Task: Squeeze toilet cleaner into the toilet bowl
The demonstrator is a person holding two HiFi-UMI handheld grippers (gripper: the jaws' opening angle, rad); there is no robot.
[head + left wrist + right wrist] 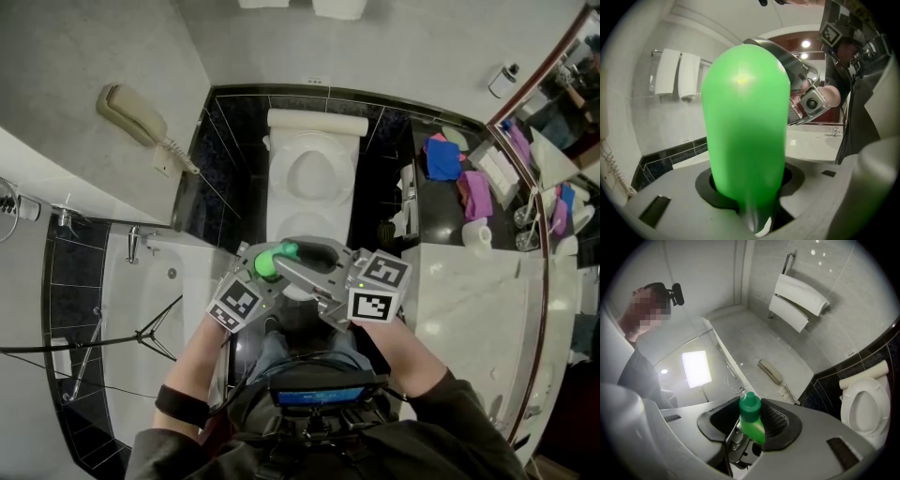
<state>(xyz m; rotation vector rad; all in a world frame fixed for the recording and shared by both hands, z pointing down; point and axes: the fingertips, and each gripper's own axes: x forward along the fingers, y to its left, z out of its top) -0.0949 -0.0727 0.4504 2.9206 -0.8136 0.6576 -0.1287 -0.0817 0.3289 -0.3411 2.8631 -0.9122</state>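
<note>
The left claw is clamping the bottle by its body over the toilet's near edge while the right claw is pinching the cap (uncapping, I judge), which is calling for a twist, then tipping the nozzle bowlward

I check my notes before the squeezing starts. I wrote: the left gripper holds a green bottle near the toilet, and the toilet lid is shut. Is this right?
Not quite: the lid is up, not shut. The head view shows the toilet with seat and bowl uncovered. The rest stands: the left gripper holds the green bottle near it.
</note>
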